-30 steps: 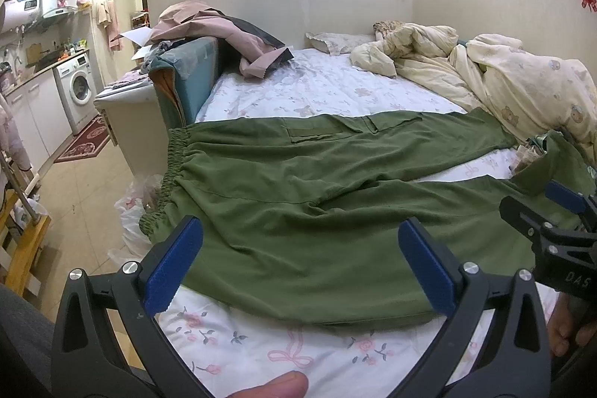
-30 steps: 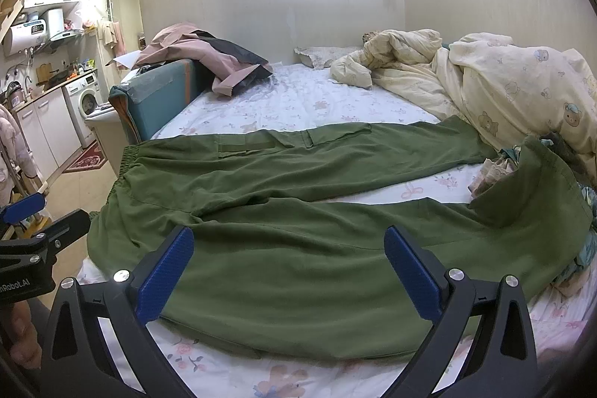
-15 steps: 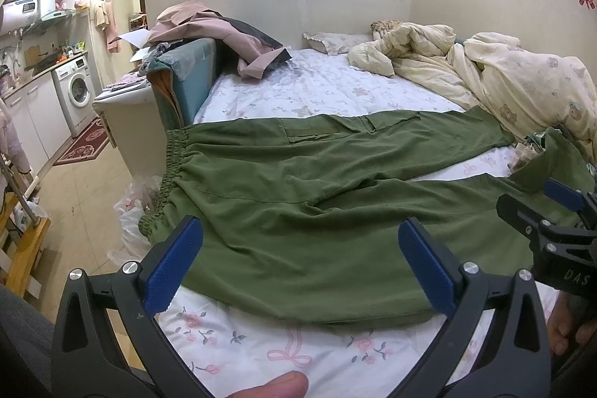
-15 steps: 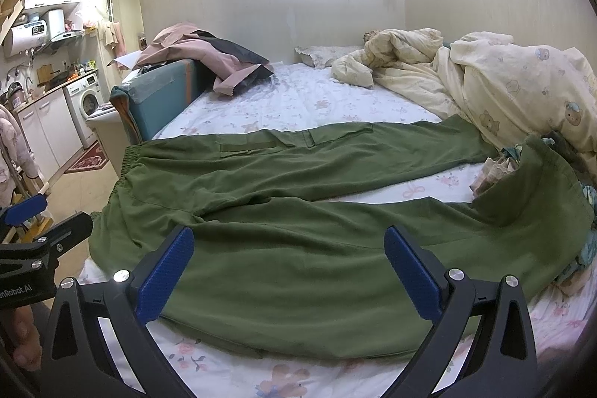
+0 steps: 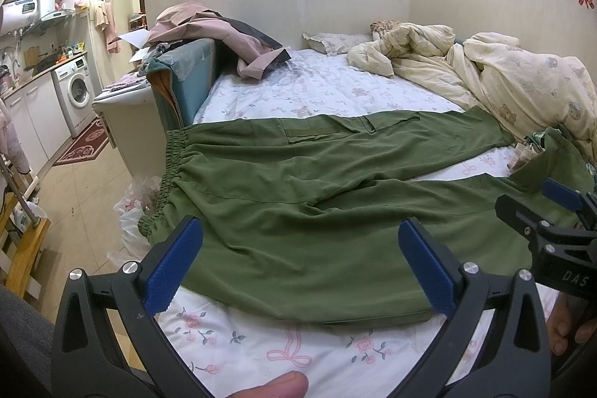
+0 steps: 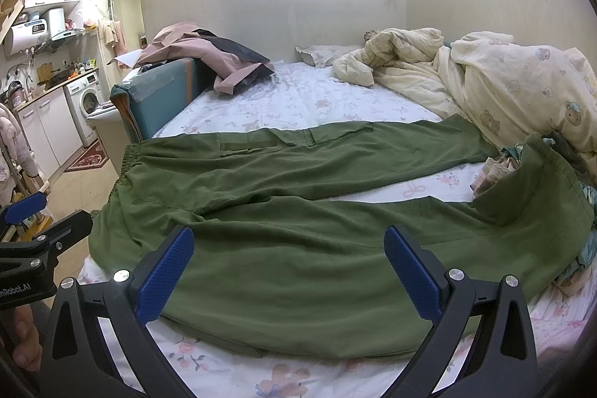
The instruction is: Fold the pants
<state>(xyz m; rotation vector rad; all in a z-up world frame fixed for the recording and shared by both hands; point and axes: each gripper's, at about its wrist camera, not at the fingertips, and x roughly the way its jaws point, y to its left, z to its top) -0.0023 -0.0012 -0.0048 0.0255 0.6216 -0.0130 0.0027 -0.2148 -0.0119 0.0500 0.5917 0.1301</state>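
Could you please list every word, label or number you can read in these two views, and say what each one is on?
"DAS": white letters on the black body of the right gripper, cut off at the picture's edge.
"nRobot.AI": white letters on the body of the left gripper, its start cut off.
Water heater: a lit display with digits, too small to read.
Washing machine: panel markings too blurred to read.

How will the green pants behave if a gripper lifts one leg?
The green pants lie flat with soft wrinkles, so they will probably droop and trail. Their far cuff rests on a pile beside the quilt and may snag.
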